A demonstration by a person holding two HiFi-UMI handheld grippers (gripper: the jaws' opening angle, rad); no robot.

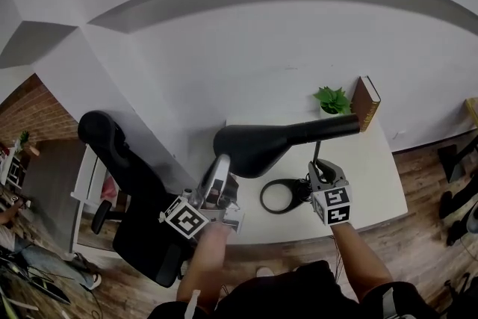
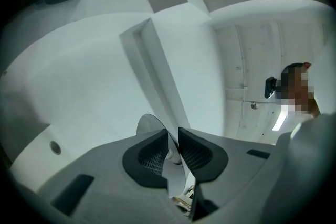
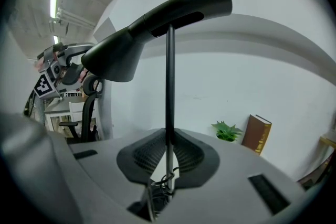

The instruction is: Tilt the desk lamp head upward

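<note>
Left gripper pinches the lamp head at its rim; right gripper clamps the stem. Lamp stands near the front edge of the desk. Head faces downward; upward tilt appears not yet done.

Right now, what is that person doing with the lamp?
A person is working a black desk lamp on a white desk with two handheld grippers. The right gripper is clamped on the lamp's thin pole, steadying it. The left gripper pinches a thin edge, apparently the lamp head's rim. The head slopes downward, not yet tilted up.
</note>
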